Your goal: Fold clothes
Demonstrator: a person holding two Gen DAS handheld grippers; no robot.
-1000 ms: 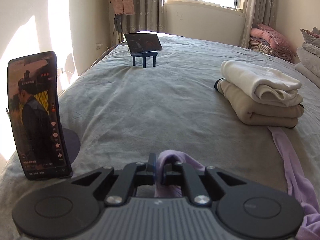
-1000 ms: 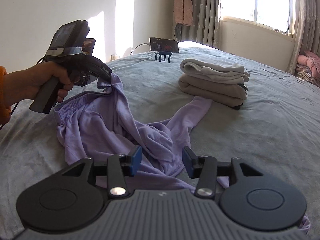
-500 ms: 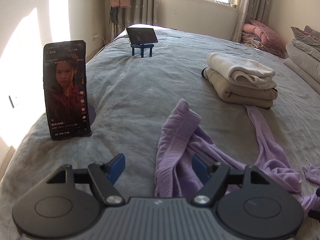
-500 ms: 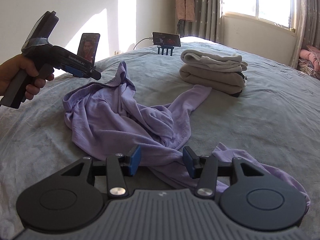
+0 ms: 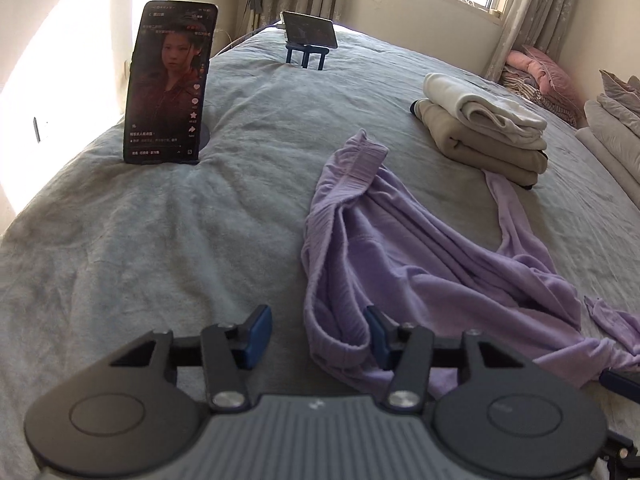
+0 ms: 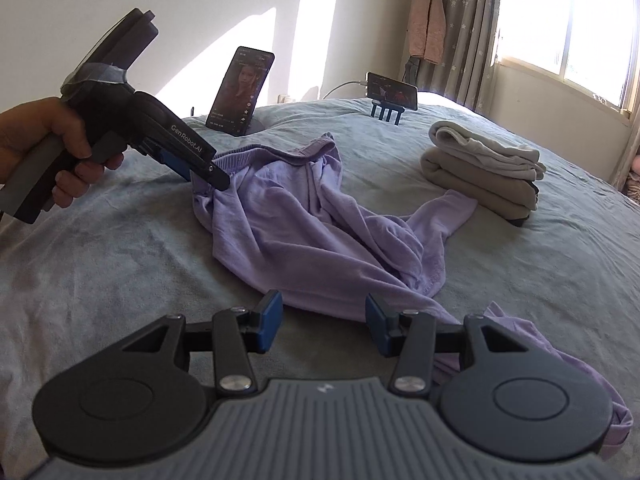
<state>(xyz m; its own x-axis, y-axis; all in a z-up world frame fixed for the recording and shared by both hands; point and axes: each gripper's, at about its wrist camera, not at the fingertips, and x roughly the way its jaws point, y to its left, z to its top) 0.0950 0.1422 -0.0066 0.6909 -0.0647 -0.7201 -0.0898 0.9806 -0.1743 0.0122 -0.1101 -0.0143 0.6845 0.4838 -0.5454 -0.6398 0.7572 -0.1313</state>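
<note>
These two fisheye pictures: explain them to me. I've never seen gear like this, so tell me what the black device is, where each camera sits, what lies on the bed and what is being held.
No robot here: a person carries one hand-held gripper in each hand, each with a camera looking out along its two blue-padded fingers.

The left wrist view looks over the left hand-held gripper. Its jaws are closing, with the waistband of the crumpled lilac trousers between them, not yet pinched.

The right wrist view looks over the right hand-held gripper, which is open with nothing between its pads. That view also shows the person's left hand holding the other tool.

On the grey bedspread lie the trousers, a folded stack of cream and beige clothes, an upright phone showing a video, and a second phone on a small blue stand.
</note>
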